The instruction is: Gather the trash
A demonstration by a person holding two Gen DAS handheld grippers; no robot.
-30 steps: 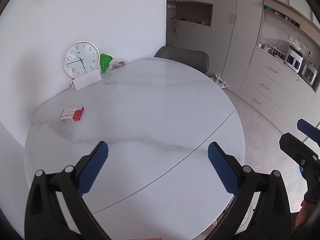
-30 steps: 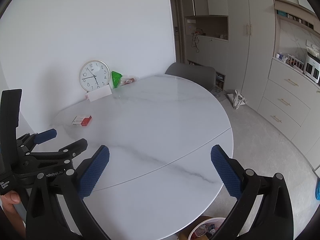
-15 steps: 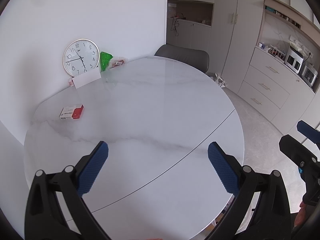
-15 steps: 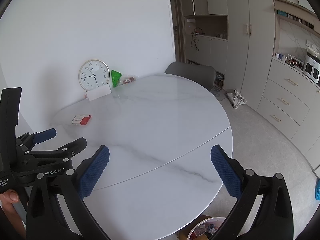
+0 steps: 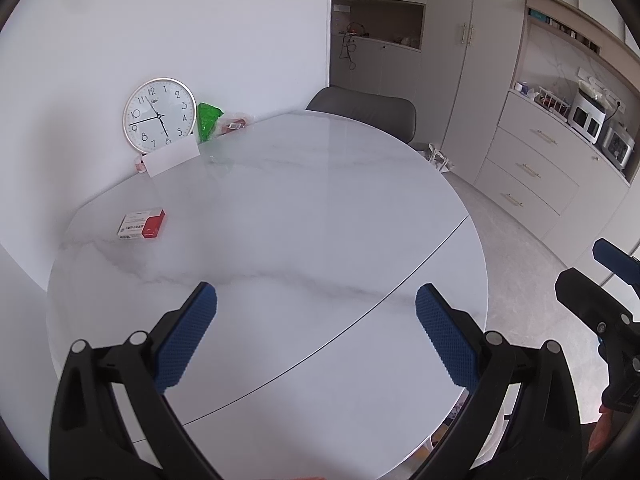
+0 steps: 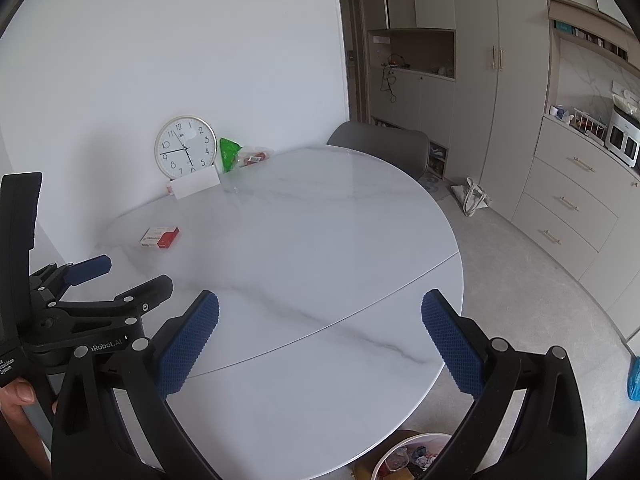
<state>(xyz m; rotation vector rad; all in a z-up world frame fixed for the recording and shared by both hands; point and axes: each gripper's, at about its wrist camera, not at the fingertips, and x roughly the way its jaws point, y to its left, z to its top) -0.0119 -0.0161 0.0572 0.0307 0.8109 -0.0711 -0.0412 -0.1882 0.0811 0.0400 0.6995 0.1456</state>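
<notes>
The round marble table bears a red-white box, clock, card, and perhaps green wrappers.

Home dining/kitchen area. Evidence: round white marble-look dining table against a plain wall, grey upholstered chair tucked in at the far side. Right wall has floor-to-ceiling beige cabinets and a drawer unit with brass handles. Its counter carries small white kitchen appliances and a dish rack. Wall clock stands propped on the table.
</notes>
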